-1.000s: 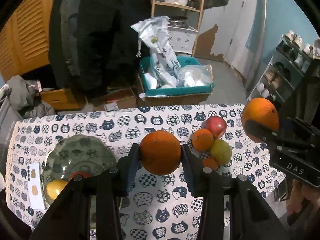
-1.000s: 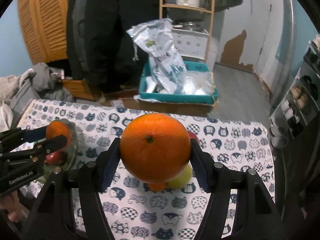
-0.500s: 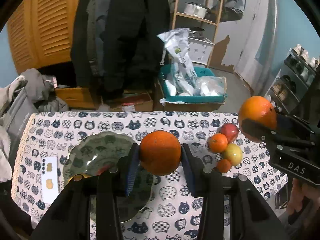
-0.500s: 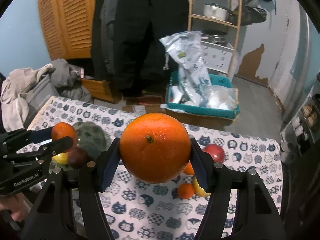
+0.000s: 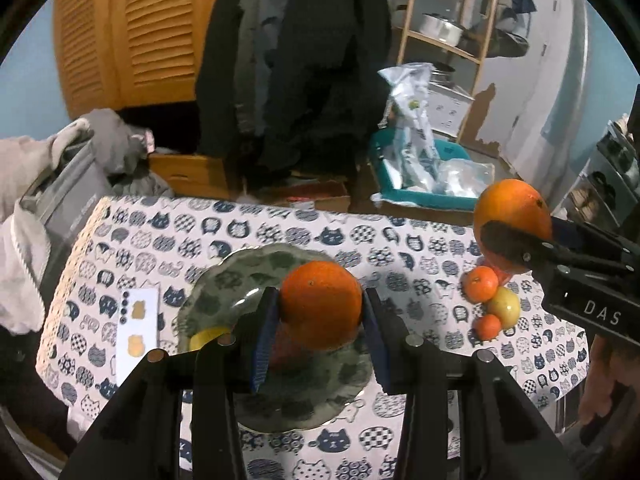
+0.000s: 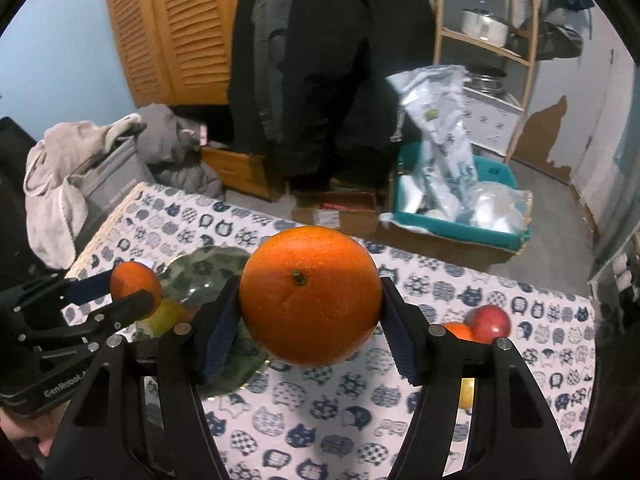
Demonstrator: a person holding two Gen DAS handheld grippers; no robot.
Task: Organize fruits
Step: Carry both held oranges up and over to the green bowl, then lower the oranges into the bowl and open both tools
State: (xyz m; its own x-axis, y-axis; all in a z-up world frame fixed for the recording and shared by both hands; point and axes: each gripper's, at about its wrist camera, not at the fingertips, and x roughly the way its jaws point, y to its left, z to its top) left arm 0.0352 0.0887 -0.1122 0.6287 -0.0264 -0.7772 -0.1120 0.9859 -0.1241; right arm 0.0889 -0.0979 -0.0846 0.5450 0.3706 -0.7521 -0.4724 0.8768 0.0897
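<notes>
The left gripper (image 5: 321, 334) is clamped on a small orange (image 5: 320, 305), its fingers (image 5: 264, 336) pressing both flanks, and hangs over the green plate (image 5: 240, 280) near the counter's left edge. The right gripper (image 6: 310, 330) is closed on a larger orange (image 6: 310, 295), held above the cat-print counter (image 6: 320, 408) just right of the plate, not yet over it.

The step in hand looks like delivery of both oranges to the plate. It already holds a yellow fruit (image 5: 204, 338) and something reddish (image 5: 280, 350), so the left orange should go down onto bare glaze, low before the fingers part, or it will roll off the shallow rim. The left gripper should then move clear toward the left edge before the right one comes in, as the two stand close together.

A red apple (image 6: 490, 322), two tangerines (image 5: 480, 284) and a yellow-green fruit (image 5: 505, 307) wait clustered near the right edge.
</notes>
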